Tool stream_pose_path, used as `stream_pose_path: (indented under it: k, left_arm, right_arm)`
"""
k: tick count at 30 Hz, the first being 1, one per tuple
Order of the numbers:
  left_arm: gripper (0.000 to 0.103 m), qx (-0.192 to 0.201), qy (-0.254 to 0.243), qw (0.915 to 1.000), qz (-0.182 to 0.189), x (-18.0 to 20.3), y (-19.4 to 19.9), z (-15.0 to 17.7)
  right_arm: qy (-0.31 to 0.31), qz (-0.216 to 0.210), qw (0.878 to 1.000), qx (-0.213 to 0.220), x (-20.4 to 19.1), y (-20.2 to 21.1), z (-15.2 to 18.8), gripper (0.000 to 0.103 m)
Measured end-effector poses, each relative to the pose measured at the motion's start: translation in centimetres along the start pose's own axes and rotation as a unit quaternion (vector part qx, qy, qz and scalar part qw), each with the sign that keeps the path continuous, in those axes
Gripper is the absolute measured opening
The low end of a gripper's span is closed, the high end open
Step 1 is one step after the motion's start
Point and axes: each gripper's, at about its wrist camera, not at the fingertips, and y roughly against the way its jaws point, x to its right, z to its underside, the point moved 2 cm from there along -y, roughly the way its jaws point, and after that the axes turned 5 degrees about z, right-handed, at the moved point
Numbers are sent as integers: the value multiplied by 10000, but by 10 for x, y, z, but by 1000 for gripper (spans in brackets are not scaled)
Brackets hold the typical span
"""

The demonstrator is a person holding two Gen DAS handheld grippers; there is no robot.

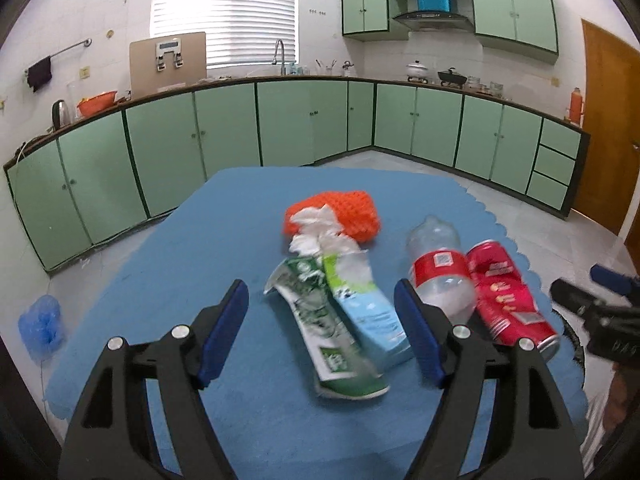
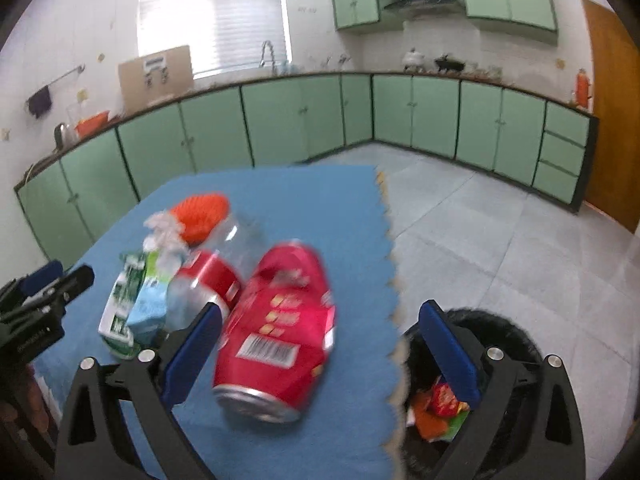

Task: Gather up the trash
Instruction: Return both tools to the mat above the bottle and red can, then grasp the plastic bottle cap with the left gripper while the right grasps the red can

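Note:
Trash lies on a blue mat (image 1: 168, 264): a green and white carton (image 1: 328, 328) beside a light blue carton (image 1: 368, 312), crumpled white tissue (image 1: 320, 228), an orange net sponge (image 1: 344, 212), a clear bottle with a red label (image 1: 440, 272) and a red chip can (image 1: 508, 296). My left gripper (image 1: 320, 328) is open, its fingers either side of the cartons. My right gripper (image 2: 320, 348) is open, with the red can (image 2: 280, 328) between its fingers. A black bin (image 2: 504, 336) with wrappers inside stands below the mat's right edge.
Green kitchen cabinets (image 1: 304, 120) line the far walls under a counter with pots and a kettle. The grey tiled floor (image 2: 500, 232) lies right of the mat. A blue plastic bag (image 1: 40, 324) lies on the floor at left. The right gripper shows at the left wrist view's edge (image 1: 592, 304).

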Motion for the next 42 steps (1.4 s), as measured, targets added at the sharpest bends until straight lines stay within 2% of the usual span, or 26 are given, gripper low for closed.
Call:
stream_pose_path:
  k: [8, 12, 17, 19, 24, 31, 32, 33, 35, 38, 42]
  left_arm:
    - [73, -80, 136, 9999, 66, -6, -9, 15]
    - [73, -89, 104, 9999, 92, -3, -10, 19]
    - [73, -128, 120, 9998, 108, 0, -13, 19]
    - [73, -122, 89, 9998, 113, 2, -13, 19]
    - [73, -130, 44, 9998, 110, 7, -14, 19]
    - [73, -147, 65, 9998, 142, 12, -14, 19]
    - [73, -148, 66, 9997, 160, 13, -14, 19]
    - [73, -146, 67, 9997, 172, 15, -14, 19]
    - [73, -134, 67, 9996, 227, 19, -14, 17]
    - [73, -103, 51, 9994, 340, 26, -13, 14]
    - [73, -109, 1, 9984, 558, 40, -16, 9]
  right_arm:
    - [-169, -101, 9992, -337, -8, -22, 20, 96]
    - [-236, -153, 9985, -467, -6, -27, 22, 92]
    - [-457, -456, 9954, -706, 0, -35, 24, 85]
    - [-615, -707, 9915, -901, 0, -40, 26, 81]
    - [-505, -1013, 9885, -1002, -10, -39, 24, 56]
    - [-686, -1187, 9846, -1089, -12, -46, 18, 53]
    - [-770, -1241, 9830, -1115, -9, -48, 17, 50]
    - [-854, -1283, 9814, -1140, -7, -49, 16, 40]
    - [-1020, -1437, 9766, -1233, -3, -53, 14, 32]
    - [-1115, -1515, 9742, -1249, 1, -52, 9, 27]
    - [-851, -1287, 9821, -1080, 2, -40, 3, 21]
